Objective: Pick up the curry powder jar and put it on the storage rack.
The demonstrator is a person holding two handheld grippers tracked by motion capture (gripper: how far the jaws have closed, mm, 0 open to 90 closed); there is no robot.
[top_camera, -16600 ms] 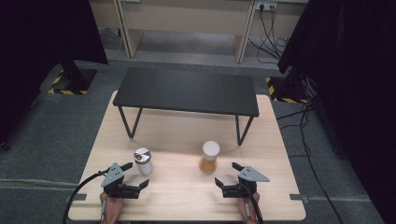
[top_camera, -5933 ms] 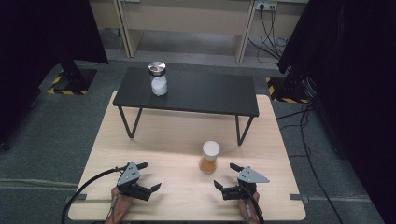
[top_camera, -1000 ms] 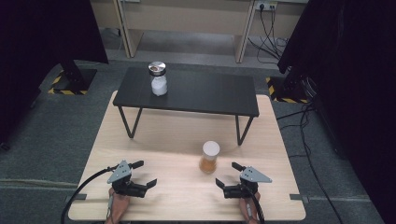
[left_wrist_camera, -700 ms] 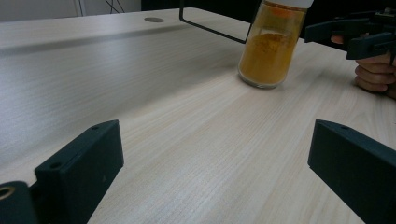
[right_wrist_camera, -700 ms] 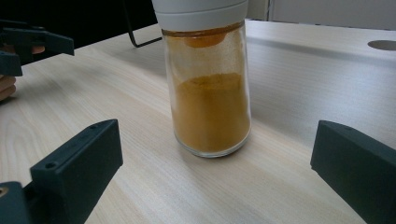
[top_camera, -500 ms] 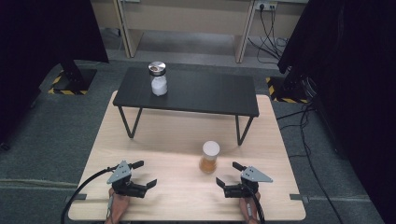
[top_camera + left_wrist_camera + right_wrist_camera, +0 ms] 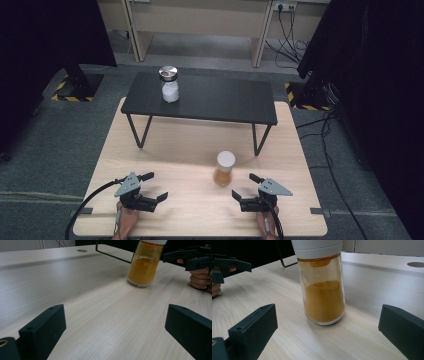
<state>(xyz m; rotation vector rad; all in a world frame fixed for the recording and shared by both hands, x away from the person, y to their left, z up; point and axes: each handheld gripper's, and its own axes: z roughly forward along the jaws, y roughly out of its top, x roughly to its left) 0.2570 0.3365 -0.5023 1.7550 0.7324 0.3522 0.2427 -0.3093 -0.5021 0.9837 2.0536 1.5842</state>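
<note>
Light wood tabletop point(image 7: 190, 150), everything sits on it. Far left near edge: left tool point(image 7: 151, 188), jaws wide apart, nothing between them, held low over the wood by a hand point(image 7: 125, 220) coming in from the bottom, black cable point(image 7: 87, 200) trailing off to the left. Up and back from it, a low black bench point(image 7: 220, 100) stands on the tabletop; a jar with white contents and a metal lid point(image 7: 169, 85) is upright on the bench's left end, well apart from both tools. Moving right: jar of orange powder with a white cap point(image 7: 224, 168), upright on the wood just in front of the bench's right legs, touching neither tool. In the left gripper view that orange jar point(image 7: 145, 263) is ahead and right of the spread jaws, with the other tool and fingers point(image 7: 198, 281) beyond it. Right side: right tool point(image 7: 244, 188), jaws also wide apart and empty, just beside the orange jar, pointing at it. In the right gripper view the orange jar point(image 7: 322, 290) stands centred between the open jaws, near, not gripped; powder fills roughly the lower half.
</note>
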